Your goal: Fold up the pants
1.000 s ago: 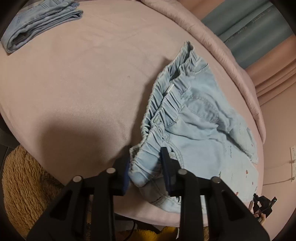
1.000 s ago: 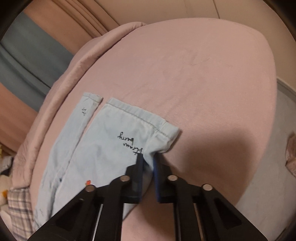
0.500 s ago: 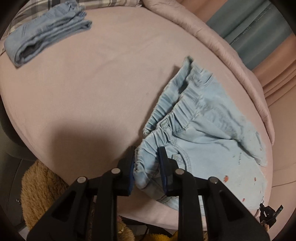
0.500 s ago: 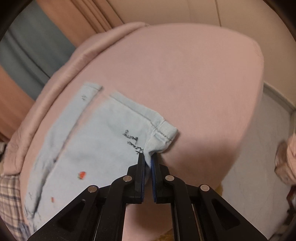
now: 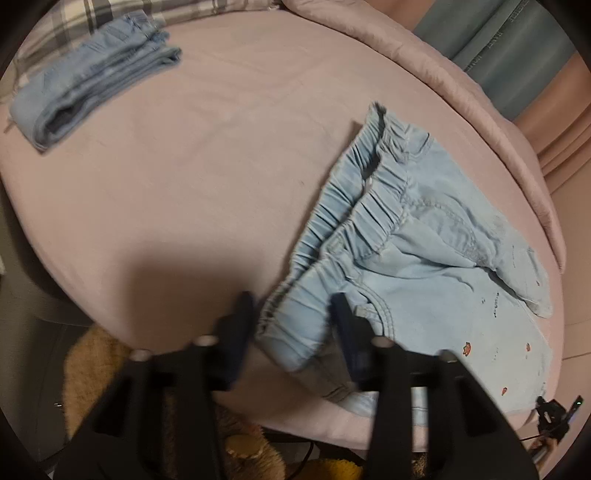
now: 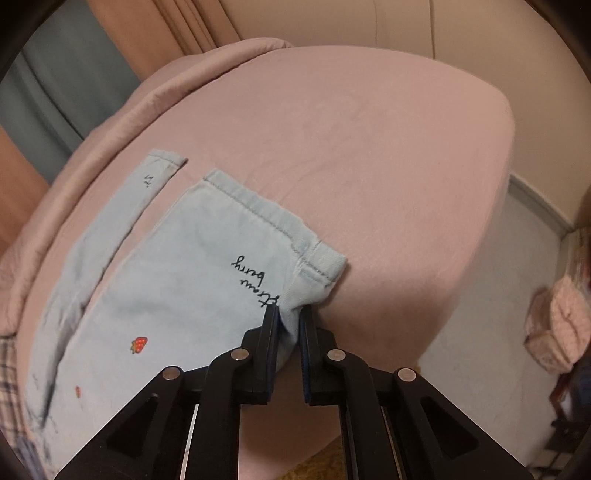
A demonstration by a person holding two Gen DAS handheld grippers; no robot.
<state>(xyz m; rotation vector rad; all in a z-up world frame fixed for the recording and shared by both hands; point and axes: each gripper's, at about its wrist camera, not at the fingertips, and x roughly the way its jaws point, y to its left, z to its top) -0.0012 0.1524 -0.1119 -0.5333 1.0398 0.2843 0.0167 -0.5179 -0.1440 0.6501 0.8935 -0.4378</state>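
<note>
Black, blue-padded fingers of the left gripper are seen spread apart, having just been opening; the bunched elastic waistband corner lies between them, and neither pad presses on it. The right gripper is closed tightly on a pinch of the hem corner of one leg of the pants.

The light blue denim pants are laid along the near edge of the pink bed, with the waistband towards the bed's middle in the left wrist view and both leg ends spread flat in the right wrist view. Black script reading "Straw berry", seen upside down, is stitched just beside the gripped hem, and small red strawberries are embroidered further along the leg. A smaller dark mark on the second leg cannot be read.

A second pair of folded jeans is placed near the bed's far left edge, beside plaid bedding.
</note>
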